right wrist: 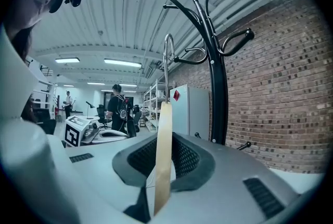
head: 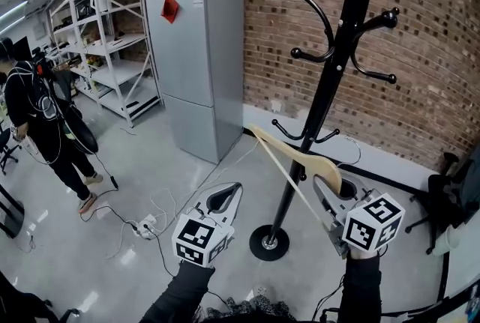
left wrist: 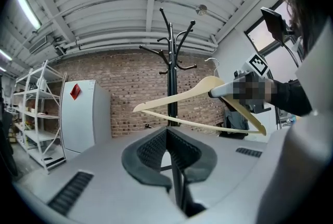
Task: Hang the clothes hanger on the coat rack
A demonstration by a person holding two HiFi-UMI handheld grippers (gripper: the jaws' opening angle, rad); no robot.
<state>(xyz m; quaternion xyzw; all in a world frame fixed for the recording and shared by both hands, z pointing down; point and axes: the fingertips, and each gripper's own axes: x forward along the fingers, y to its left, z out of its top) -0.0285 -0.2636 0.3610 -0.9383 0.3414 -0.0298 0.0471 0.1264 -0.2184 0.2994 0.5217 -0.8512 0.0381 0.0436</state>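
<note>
- The right gripper is clamping the wooden hanger by one shoulder, jaws tight on the wood.
- The hanger is crossing in front of the lower pole of the black coat rack, hung on none of its hooks.
- The left gripper is idling empty, jaws pressed together.
- A grey fridge and shelving are lining the wall, a person is standing at far left, and cables are trailing across the floor.

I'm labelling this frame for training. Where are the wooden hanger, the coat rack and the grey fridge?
wooden hanger (head: 289,149): head view, on its upper arm.
coat rack (head: 325,89): head view, on the pole.
grey fridge (head: 180,52): head view, on the upper door.
</note>
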